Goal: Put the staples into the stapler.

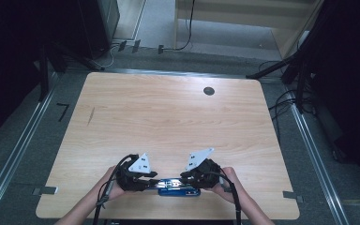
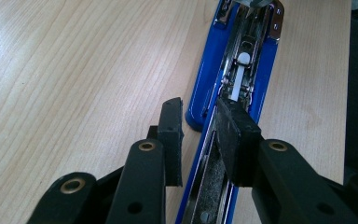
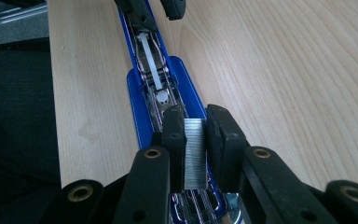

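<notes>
the left gripper [image 2: 199, 135] has its jaws clamped on one end of the opened blue metal stapler [image 2: 254, 65], pinning it flat at the six o'clock edge of the pale wooden table [image 1: 168, 112]. at three o'clock of it, the right gripper [image 3: 196, 140] pinches a silver strip of staples [image 3: 195, 154] over the open channel, likely lining it up for loading.

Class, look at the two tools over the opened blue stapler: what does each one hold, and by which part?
The right tool pinches a strip of staples by its long sides. The left tool clamps the opened stapler across one end of its metal top arm.
</notes>
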